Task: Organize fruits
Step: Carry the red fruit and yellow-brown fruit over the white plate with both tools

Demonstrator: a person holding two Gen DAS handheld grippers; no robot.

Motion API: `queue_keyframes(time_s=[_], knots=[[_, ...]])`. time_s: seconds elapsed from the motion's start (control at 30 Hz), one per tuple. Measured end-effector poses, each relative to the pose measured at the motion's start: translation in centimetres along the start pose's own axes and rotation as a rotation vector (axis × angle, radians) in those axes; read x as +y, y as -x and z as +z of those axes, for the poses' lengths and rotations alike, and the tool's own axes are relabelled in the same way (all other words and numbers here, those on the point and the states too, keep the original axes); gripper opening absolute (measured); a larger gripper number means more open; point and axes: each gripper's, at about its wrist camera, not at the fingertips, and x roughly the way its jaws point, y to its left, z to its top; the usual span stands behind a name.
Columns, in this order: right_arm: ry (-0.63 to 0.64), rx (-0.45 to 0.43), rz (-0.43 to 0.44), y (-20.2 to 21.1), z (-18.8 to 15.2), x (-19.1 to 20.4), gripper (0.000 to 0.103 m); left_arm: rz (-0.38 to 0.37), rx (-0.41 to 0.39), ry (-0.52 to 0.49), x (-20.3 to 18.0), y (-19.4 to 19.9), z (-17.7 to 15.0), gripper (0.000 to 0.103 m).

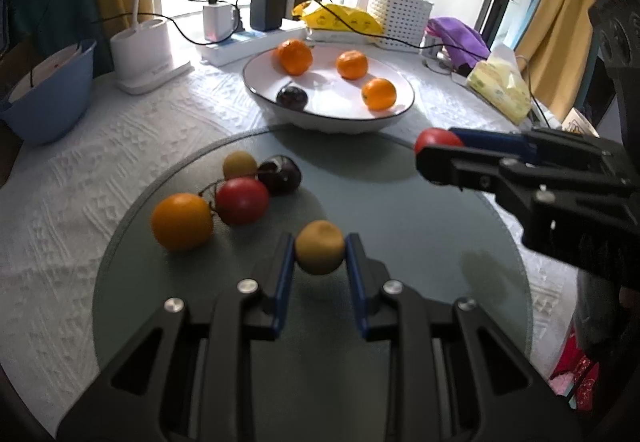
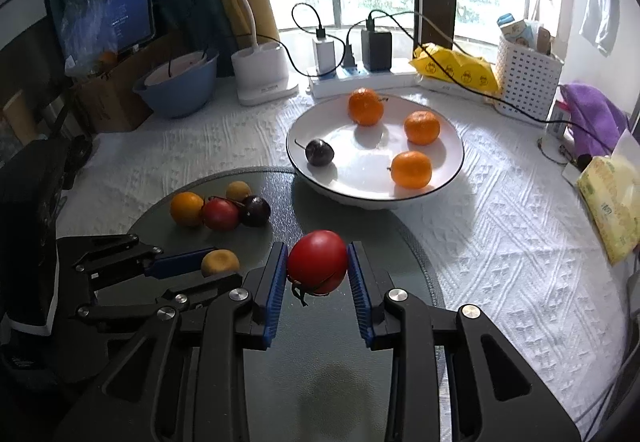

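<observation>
My left gripper [image 1: 320,248] is shut on a tan-yellow fruit [image 1: 320,247], held above the grey glass disc [image 1: 400,234]. My right gripper [image 2: 317,262] is shut on a red fruit [image 2: 317,260], also lifted over the disc; it shows in the left wrist view [image 1: 436,146] at the right. On the disc lie an orange [image 1: 182,221], a red fruit [image 1: 241,201], a dark plum [image 1: 279,175] and a small tan fruit [image 1: 239,165]. The white plate [image 1: 384,114] beyond holds three oranges [image 1: 295,56] and a dark plum [image 1: 292,98].
A blue bowl [image 1: 48,98] sits at the far left, a white lamp base [image 1: 142,50] and a power strip with chargers [image 1: 248,38] at the back. A white basket [image 1: 398,16], yellow bag [image 1: 340,16], purple cloth [image 1: 460,36] and tissue pack [image 1: 500,90] stand at the right.
</observation>
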Motion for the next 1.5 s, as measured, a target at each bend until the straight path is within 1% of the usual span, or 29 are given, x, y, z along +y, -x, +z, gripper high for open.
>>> queue_keyframes(time_s=[0.13,0.4,0.63,0.87,1.13,1.33,1.5], knots=[[0.005,-0.032,-0.005,1.1,0.6,-0.1,0.033,0.008,-0.025,-0.006,-0.1,1.0,0.5,0.027],[0.013,-0.093,-0.014,3.1,2.0,-1.3,0.033,0.014,-0.067,-0.035,-0.9,2.1,2.5,0.027],[0.015,-0.122,-0.015,3.6,3.3,-2.7,0.033,0.012,-0.086,-0.061,-1.9,1.9,4.5,0.027],[0.006,-0.141,-0.026,3.5,4.6,-5.1,0.033,0.012,-0.088,-0.08,-2.7,1.0,6.4,0.027],[0.006,-0.138,-0.025,1.9,6.0,-7.2,0.033,0.018,-0.085,-0.076,-2.7,-1.2,8.3,0.027],[0.006,-0.122,-0.018,-0.3,7.0,-8.5,0.033,0.018,-0.069,-0.08,-2.7,-3.3,9.3,0.027],[0.0,-0.086,-0.018,-3.0,7.6,-9.8,0.033,0.018,-0.044,-0.079,-2.8,-5.4,10.1,0.027]])
